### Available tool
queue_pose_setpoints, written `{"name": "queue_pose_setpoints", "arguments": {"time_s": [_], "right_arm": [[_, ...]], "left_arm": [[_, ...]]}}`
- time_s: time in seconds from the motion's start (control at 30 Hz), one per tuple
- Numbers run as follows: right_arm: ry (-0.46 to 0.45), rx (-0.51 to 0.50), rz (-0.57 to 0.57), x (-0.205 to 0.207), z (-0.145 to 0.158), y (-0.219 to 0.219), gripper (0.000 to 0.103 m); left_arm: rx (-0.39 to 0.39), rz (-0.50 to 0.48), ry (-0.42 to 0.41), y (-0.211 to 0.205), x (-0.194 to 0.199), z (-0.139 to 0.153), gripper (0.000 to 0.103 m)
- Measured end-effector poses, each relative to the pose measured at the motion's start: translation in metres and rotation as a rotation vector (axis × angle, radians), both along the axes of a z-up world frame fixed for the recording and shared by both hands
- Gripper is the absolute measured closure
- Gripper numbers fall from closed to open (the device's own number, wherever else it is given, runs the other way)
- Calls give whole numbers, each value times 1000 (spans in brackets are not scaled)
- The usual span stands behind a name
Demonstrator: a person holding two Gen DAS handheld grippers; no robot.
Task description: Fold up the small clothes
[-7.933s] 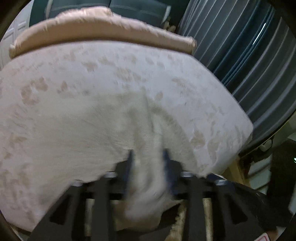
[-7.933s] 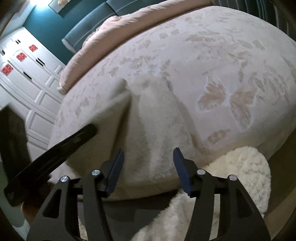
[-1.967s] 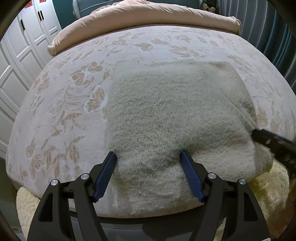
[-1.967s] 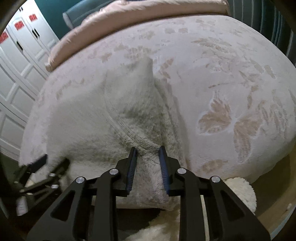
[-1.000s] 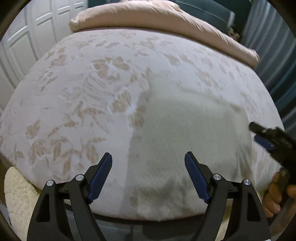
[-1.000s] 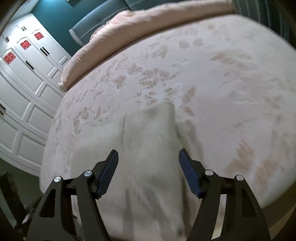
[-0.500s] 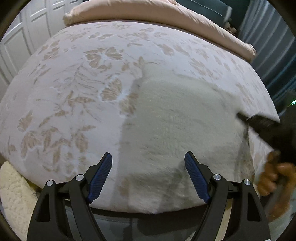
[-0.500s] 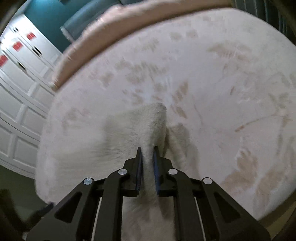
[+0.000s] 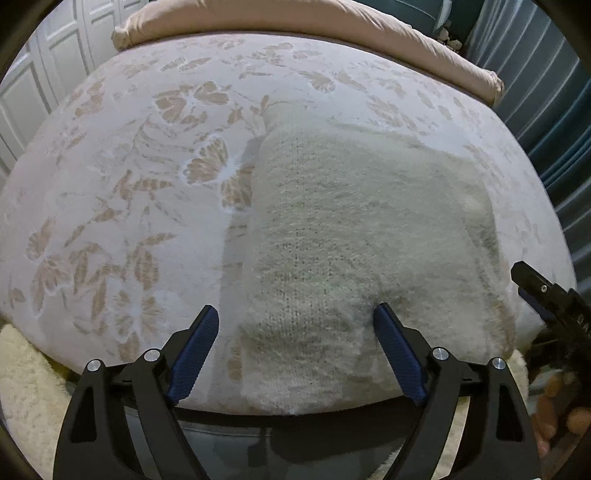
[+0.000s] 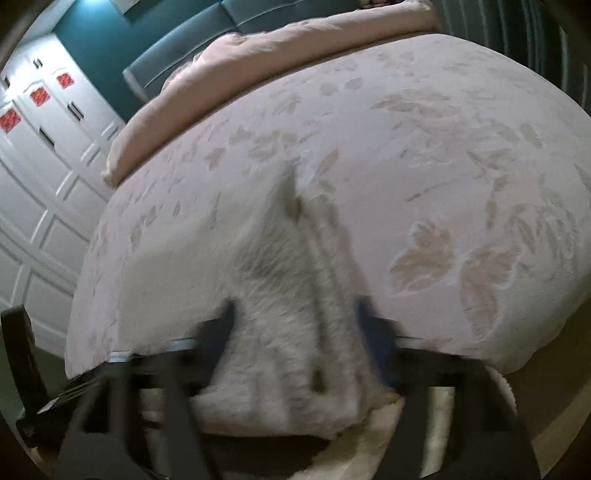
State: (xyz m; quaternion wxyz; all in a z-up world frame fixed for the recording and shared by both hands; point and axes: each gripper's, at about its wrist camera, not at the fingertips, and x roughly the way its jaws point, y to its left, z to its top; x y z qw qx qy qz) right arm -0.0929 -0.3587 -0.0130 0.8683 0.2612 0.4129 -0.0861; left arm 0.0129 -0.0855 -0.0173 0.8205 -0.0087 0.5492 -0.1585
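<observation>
A cream fuzzy knit garment (image 9: 362, 236) lies folded into a rough rectangle on the bed's near edge. My left gripper (image 9: 295, 347) is open and empty, its blue pads either side of the garment's near hem. My right gripper shows in the left wrist view (image 9: 546, 291) at the garment's right edge. In the right wrist view the right gripper (image 10: 295, 332) is blurred, its jaws apart around a raised ridge of the garment (image 10: 291, 295).
The bed has a pale floral cover (image 9: 140, 177) and a pink rolled duvet (image 9: 295, 26) at the far end. A cream fluffy rug (image 9: 22, 376) lies below the bed edge. White wardrobe doors (image 10: 40, 147) stand left; grey curtains (image 9: 546, 92) right.
The right gripper's jaws were shut on the garment's ridge half a second ago and now stand apart. The left gripper stayed open and shifted slightly towards the garment's hem.
</observation>
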Motion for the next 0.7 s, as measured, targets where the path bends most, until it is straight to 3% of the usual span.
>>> {"name": "queue_pose_setpoints", "arguments": {"time_s": [0.13, 0.2, 0.27, 0.4, 0.5, 0.7], "right_arm": [[78, 122, 40, 15, -35, -8, 29], [109, 186, 59, 23, -53, -7, 22], [88, 209, 68, 24, -57, -8, 14], [75, 208, 114, 33, -61, 1, 11], [58, 207, 135, 38, -62, 2, 11], [33, 218, 139, 45, -64, 3, 11]], "left_arm": [[-71, -2, 51, 1, 12, -14, 13], [-101, 5, 79, 2, 19, -23, 7], [-144, 16, 107, 3, 24, -31, 5], [-224, 18, 165, -1, 27, -46, 5], [-206, 14, 145, -8, 27, -49, 5], [-96, -13, 96, -26, 26, -41, 5]]}}
